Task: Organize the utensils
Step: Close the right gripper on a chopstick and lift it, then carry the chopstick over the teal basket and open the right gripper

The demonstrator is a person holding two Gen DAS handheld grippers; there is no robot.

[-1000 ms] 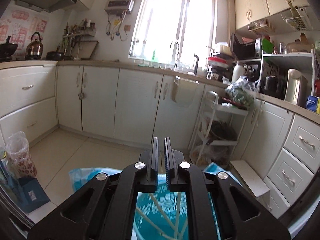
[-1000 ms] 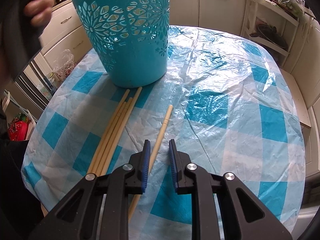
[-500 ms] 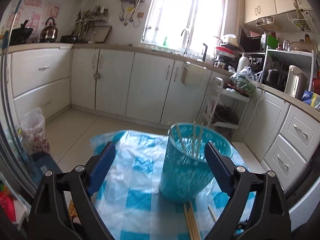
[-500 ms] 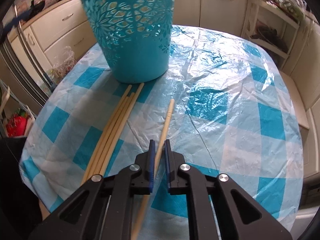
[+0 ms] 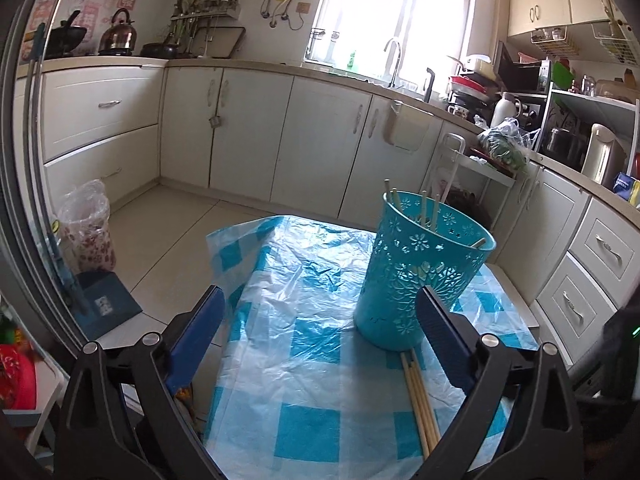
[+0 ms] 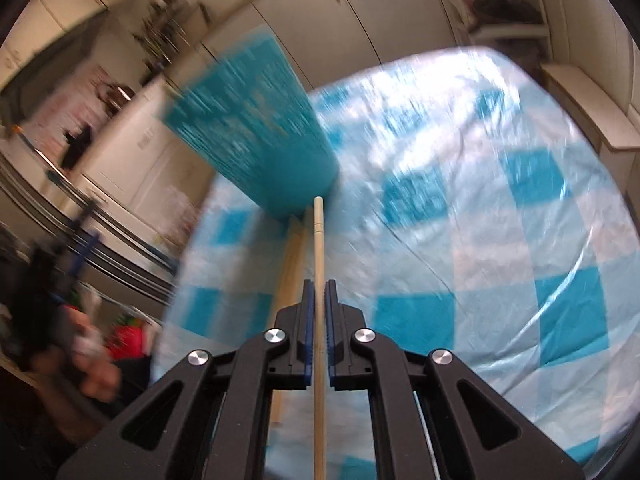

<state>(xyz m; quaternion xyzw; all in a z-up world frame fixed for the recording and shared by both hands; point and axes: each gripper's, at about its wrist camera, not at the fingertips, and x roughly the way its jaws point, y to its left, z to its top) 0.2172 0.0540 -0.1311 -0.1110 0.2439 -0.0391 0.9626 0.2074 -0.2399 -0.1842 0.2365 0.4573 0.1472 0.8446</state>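
Where the right wrist view begins, the right gripper (image 6: 319, 308) is clamped on a single wooden chopstick (image 6: 318, 248), its blue ribbed pads pressing the round shaft from both sides. That chopstick runs straight forward, its tip just short of the base of the teal perforated holder (image 6: 256, 136), which is motion-blurred in this view. More loose chopsticks (image 6: 290, 256) lie on the tablecloth just left of the held one.

Only the left wrist view shows the left gripper (image 5: 320, 336): its jaws stand wide apart and hold nothing. Between them lies the blue-and-white checked plastic tablecloth (image 5: 304, 344), glossy and wrinkled. A bundle of pale chopsticks (image 5: 418, 400) lies flat near the right finger, one end touching the foot of the holder (image 5: 420, 272). The holder is a tapered cup with floral cut-outs, upright, with several chopsticks (image 5: 424, 206) leaning inside. Beyond it stand cream kitchen cabinets (image 5: 320, 140).
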